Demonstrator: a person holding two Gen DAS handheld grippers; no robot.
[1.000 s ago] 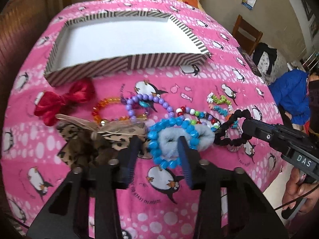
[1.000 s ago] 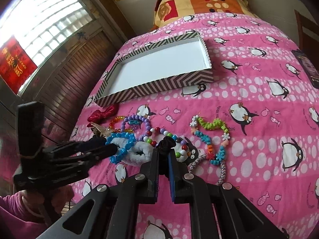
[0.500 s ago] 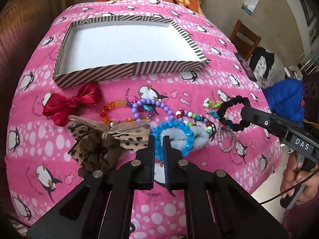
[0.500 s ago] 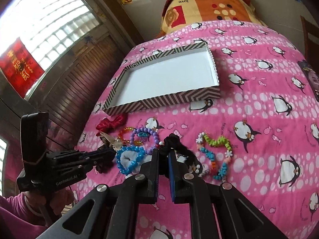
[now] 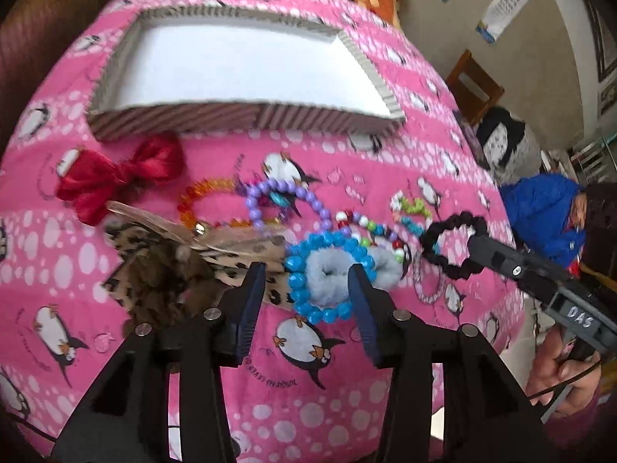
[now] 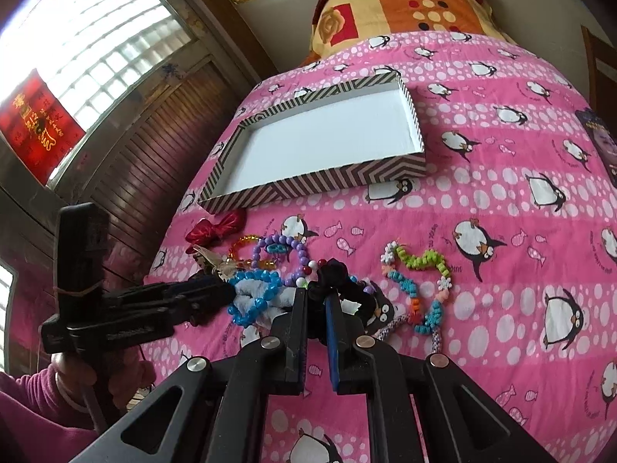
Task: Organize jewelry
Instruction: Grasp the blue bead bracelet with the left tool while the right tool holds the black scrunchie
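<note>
Left claw (image 5: 306, 297): jaws just reopened, spread astride the blue bead bracelet (image 5: 327, 270) and grey scrunchie (image 5: 335, 270), not pressing. Right claw (image 6: 316, 301) pinches the black scrunchie (image 6: 331, 270); striped tray (image 6: 308, 189) beyond.

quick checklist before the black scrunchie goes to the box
1. Right gripper shut on black scrunchie: ok.
2. Scrunchie clear of the other beads: cannot tell; it hangs close over the multicolour bead bracelet.
3. Striped box has bare white floor: ok.
4. Path to the box free of things: ok.
5. Left gripper out of the way: ok; its jaws have just been opening around the blue bead bracelet, pads not pressing.
</note>
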